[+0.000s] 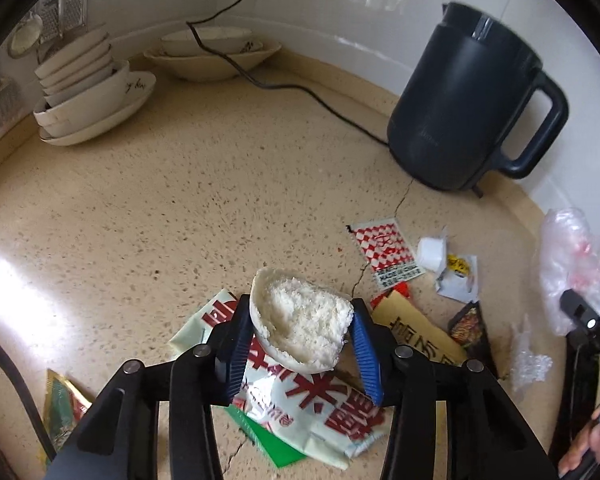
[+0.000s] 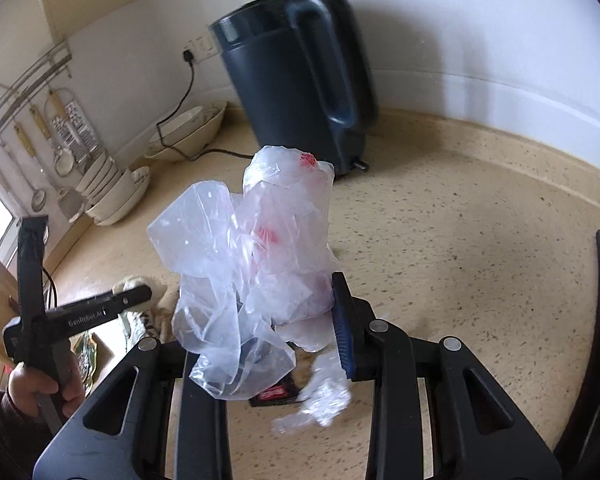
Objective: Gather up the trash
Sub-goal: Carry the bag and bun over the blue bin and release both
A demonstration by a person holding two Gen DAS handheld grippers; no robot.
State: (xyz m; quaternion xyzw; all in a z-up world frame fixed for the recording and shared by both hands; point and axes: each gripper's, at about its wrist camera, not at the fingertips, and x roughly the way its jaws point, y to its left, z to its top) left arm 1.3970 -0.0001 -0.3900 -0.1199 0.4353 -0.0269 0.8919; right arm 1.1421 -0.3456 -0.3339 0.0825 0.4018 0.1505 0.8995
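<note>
My left gripper (image 1: 300, 332) is shut on a half-eaten white bun (image 1: 300, 324) and holds it above a pile of wrappers: a pale green packet with red characters (image 1: 300, 404), a tan packet (image 1: 416, 332), and a red-and-white checked sachet (image 1: 386, 250). My right gripper (image 2: 284, 312) is shut on a crumpled clear plastic bag (image 2: 256, 248) with red print, lifted off the counter; its left finger is hidden by the bag. That bag also shows at the right edge of the left wrist view (image 1: 572, 264).
A black electric kettle (image 1: 468, 108) stands at the back right, its cord (image 1: 300, 88) running to a wall socket. Stacked white bowls (image 1: 88, 88) and more bowls (image 1: 212, 56) sit at the back left. A small white cup (image 1: 432, 252), dark sachet (image 1: 470, 328) and crumpled film (image 2: 320, 400) lie on the speckled counter (image 1: 140, 220).
</note>
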